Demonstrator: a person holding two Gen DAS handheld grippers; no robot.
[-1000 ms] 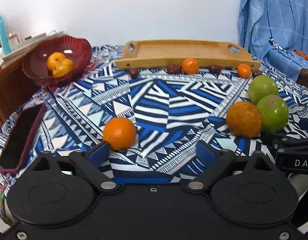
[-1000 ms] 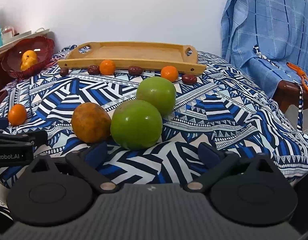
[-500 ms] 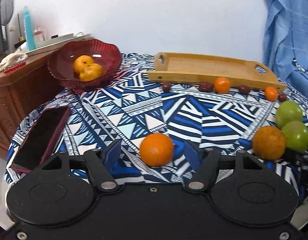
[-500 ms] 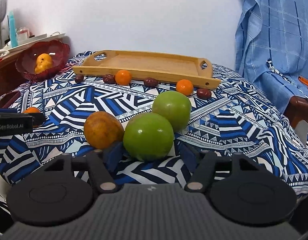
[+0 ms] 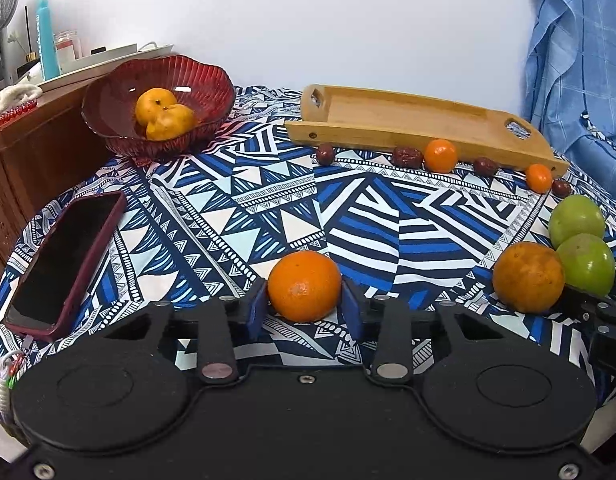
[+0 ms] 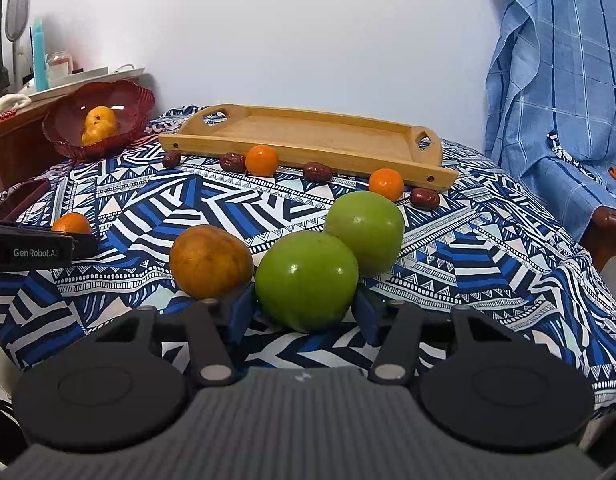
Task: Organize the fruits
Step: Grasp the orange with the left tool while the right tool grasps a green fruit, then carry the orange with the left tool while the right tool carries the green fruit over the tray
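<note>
Bare tablecloth [image 5: 348, 216] lies open mid-table; dates [image 6: 316, 171] and tangerines [image 6: 261, 160] line the tray [image 6: 308, 136] front.

Premises present as a lived-in domestic room, not a lab or workshop. The desk [image 5: 291, 208] is covered with a blue-and-white geometric patterned cloth [image 6: 488, 264] of household type. A red ribbed glass fruit bowl [image 5: 107, 108] and a wooden serving tray [image 6: 308, 136] with cut-out handles stand on it, with loose fruit on the cloth. A phone in a dark red case [image 5: 63, 260] lies at the desk's edge. A blue checked cloth [image 6: 556, 80] is draped over a wooden chair [image 6: 612, 228]. Beside the desk, a carved brown wooden cabinet [image 5: 31, 160] carries a teal bottle [image 5: 47, 36], a glass jar [image 5: 65, 46] and a white tray. The wall is plain white.
</note>
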